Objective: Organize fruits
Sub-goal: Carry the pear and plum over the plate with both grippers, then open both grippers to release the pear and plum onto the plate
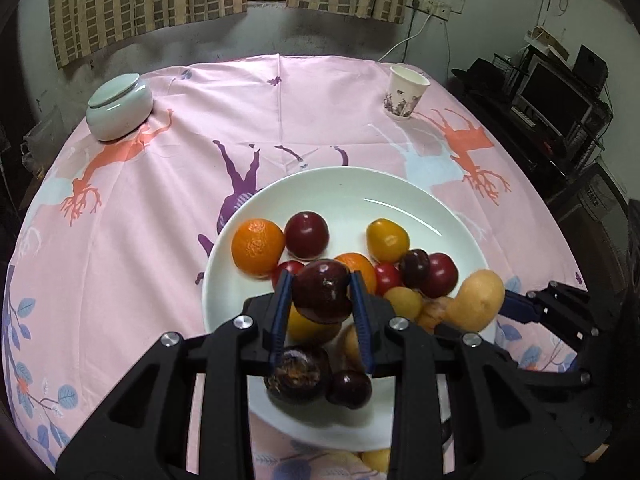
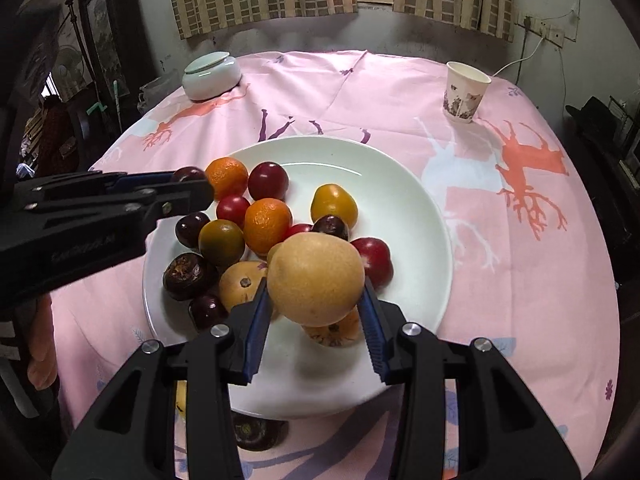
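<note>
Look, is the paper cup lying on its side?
No, the paper cup stands upright on the pink tablecloth, open end up.

Home: curtains, tablecloth, TV.

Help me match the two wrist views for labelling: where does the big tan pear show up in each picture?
Left wrist view: the tan pear sits at the lower right, over the white plate's right rim, clamped by the right hand-held gripper.
Right wrist view: the pear fills the lower centre, between that gripper's fingers.
Shared landmark: the paper cup near the table's far right.
</note>
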